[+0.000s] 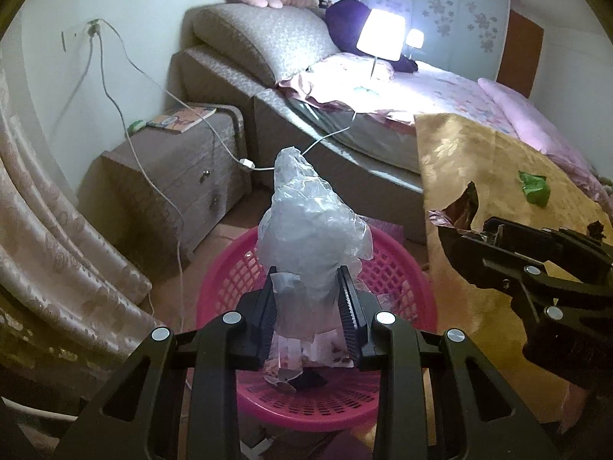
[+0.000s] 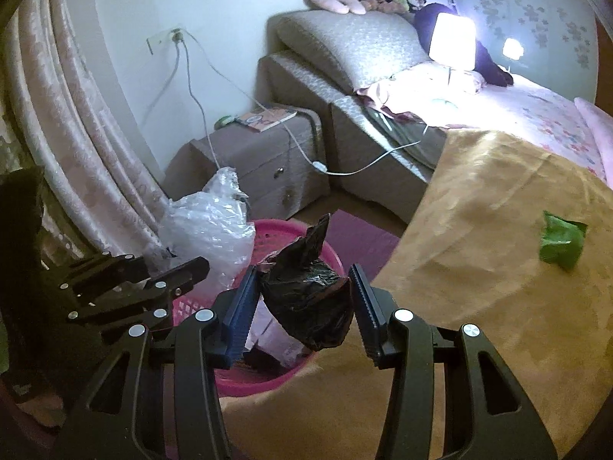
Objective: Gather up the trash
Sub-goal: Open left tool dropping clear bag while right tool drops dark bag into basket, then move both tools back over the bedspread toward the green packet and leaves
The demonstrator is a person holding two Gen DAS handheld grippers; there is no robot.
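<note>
Only left view shows left gripper (image 1: 310, 287) clamping clear plastic (image 1: 312, 230) over pink basket (image 1: 402, 268) — right gripper (image 2: 304, 299) pinching black wrapper (image 2: 306, 299)

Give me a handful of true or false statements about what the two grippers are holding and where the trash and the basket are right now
1. The left gripper is shut on a crumpled clear plastic bag. True.
2. The right gripper is empty. False: it is shut on a crumpled black plastic bag.
3. The pink basket stands on the bed. False: it stands on the floor beside the gold-clothed table.
4. A green wrapper lies on the gold cloth. True.
5. The clear bag is held above the pink basket. True.
6. The lamp on the bed is off. False: it is lit.
</note>
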